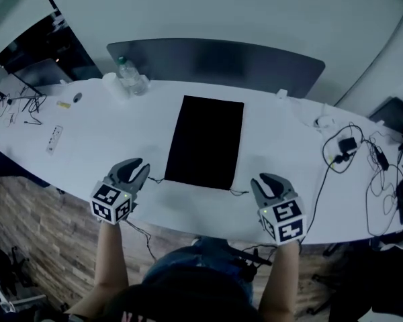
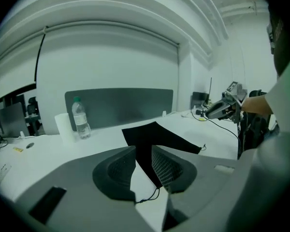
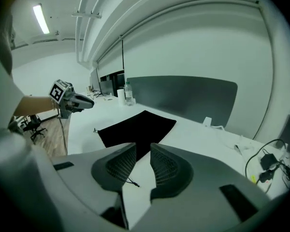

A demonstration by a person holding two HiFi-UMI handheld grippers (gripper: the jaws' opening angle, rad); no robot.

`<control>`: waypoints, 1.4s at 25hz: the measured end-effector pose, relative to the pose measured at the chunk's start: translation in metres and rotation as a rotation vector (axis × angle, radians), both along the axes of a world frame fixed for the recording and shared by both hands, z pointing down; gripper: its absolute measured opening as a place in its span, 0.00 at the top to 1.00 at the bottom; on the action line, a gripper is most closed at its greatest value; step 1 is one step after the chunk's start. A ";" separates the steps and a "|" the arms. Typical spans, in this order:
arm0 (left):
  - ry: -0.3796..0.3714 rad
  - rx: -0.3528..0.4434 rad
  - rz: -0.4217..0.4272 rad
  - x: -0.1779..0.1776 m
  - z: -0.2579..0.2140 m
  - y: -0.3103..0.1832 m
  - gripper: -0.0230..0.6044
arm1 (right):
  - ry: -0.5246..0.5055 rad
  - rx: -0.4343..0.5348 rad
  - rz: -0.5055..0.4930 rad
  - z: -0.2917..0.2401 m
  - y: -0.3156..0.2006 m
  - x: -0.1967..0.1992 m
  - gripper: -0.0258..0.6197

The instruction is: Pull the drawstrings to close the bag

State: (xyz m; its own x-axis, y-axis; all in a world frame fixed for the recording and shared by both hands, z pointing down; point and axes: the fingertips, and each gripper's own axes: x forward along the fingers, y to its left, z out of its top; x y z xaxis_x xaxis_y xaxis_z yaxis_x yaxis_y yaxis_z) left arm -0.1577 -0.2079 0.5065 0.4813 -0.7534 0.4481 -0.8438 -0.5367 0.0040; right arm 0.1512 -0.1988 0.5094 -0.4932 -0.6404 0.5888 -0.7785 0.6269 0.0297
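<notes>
A flat black drawstring bag (image 1: 205,141) lies in the middle of the white table (image 1: 282,133), its mouth towards me. A thin cord (image 1: 154,179) trails from its near left corner, another cord (image 1: 240,192) from its near right corner. My left gripper (image 1: 140,168) hovers just left of that left corner, jaws apart; in the left gripper view the cord (image 2: 150,195) lies loose on the table below the gap. My right gripper (image 1: 263,182) stands by the near right corner, also open, with the cord's end (image 3: 133,182) under the gap, untouched by the pads.
A water bottle (image 1: 128,76) and a white cup (image 1: 110,80) stand at the back left, before a grey divider panel (image 1: 215,62). A remote (image 1: 54,138) lies at the left. Black cables and a charger (image 1: 349,149) sprawl at the right. The table's front edge runs just behind both grippers.
</notes>
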 end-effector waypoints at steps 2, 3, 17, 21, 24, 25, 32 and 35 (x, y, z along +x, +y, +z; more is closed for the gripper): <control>-0.049 -0.048 0.061 0.004 0.014 0.000 0.80 | 0.012 -0.042 -0.045 0.012 0.000 -0.003 0.82; -0.079 -0.073 0.094 0.005 0.023 0.002 0.80 | 0.018 -0.066 -0.071 0.017 0.001 -0.006 0.80; -0.285 -0.315 0.480 -0.002 0.097 0.017 0.75 | 0.231 -0.348 -0.306 0.097 0.028 -0.020 0.72; -0.398 -0.375 0.605 -0.005 0.123 0.025 0.75 | 0.323 -0.390 -0.339 0.116 0.036 -0.016 0.74; -0.474 -0.403 0.687 -0.008 0.139 0.032 0.75 | 0.374 -0.414 -0.363 0.126 0.043 -0.014 0.74; -0.495 -0.403 0.712 -0.008 0.143 0.032 0.75 | 0.377 -0.420 -0.367 0.128 0.043 -0.014 0.74; -0.540 -0.442 0.813 -0.004 0.154 0.031 0.75 | 0.396 -0.427 -0.418 0.132 0.043 -0.019 0.74; -0.562 -0.462 0.818 -0.004 0.155 0.031 0.79 | 0.410 -0.416 -0.441 0.133 0.039 -0.020 0.73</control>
State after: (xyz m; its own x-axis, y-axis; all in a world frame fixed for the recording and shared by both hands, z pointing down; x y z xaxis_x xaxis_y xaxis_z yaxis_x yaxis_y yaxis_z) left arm -0.1621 -0.1773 0.6620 0.3978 -0.0012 0.9175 -0.1770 -0.9813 0.0754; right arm 0.1311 -0.1597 0.6422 -0.3411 -0.1166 0.9327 -0.4285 0.9025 -0.0439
